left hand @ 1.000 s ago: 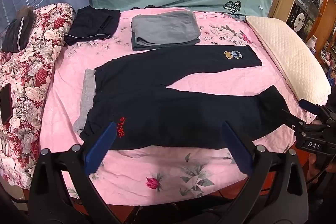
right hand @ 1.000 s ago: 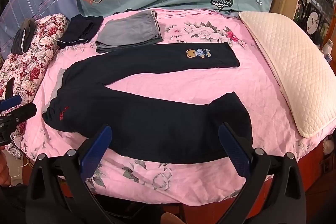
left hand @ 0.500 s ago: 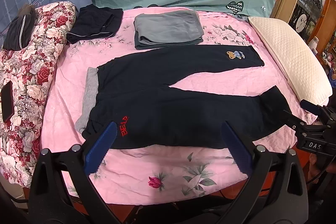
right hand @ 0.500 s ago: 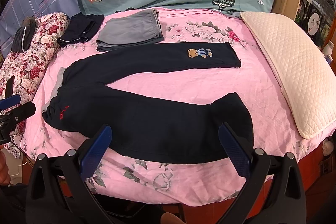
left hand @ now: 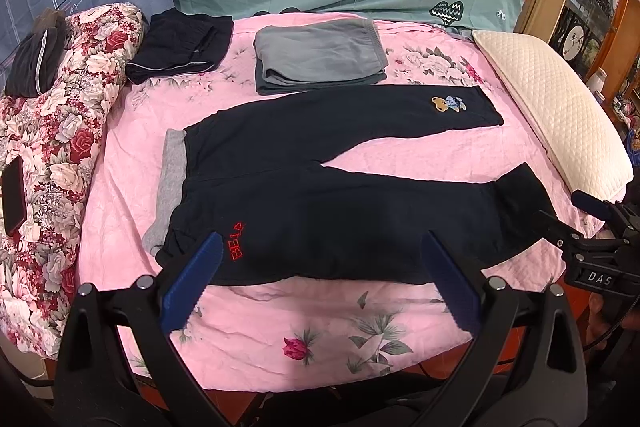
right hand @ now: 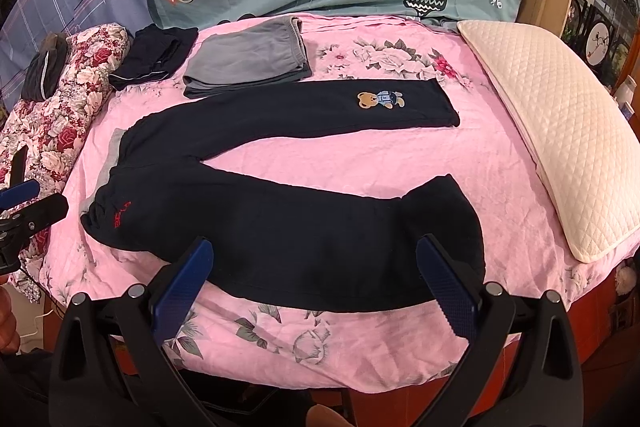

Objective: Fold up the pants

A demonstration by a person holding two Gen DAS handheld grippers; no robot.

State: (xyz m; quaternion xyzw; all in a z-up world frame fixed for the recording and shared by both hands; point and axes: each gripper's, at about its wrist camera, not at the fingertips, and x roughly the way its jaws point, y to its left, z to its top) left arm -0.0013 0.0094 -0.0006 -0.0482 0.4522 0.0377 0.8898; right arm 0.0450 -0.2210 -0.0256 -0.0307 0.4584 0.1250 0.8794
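Note:
Dark navy pants (left hand: 320, 195) lie flat on the pink bed sheet (left hand: 304, 327), waist to the left, legs spread to the right. They also show in the right wrist view (right hand: 280, 227). A bear patch (left hand: 447, 103) marks the far leg; red lettering (left hand: 238, 241) marks the near hip. My left gripper (left hand: 318, 275) is open and empty, hovering over the near edge of the pants by the hip. My right gripper (right hand: 314, 281) is open and empty over the near leg. The right gripper also shows at the right edge of the left wrist view (left hand: 596, 223).
Folded grey pants (left hand: 320, 55) and folded dark pants (left hand: 180, 45) lie at the back of the bed. A floral quilt (left hand: 52, 131) with a phone (left hand: 14, 195) lies on the left. A white pillow (left hand: 556, 111) lies on the right. A grey garment (left hand: 170, 179) lies under the waistband.
Both grippers stay open and empty. The views have shifted only slightly, drifting a little back from the pants. The pants have not moved.

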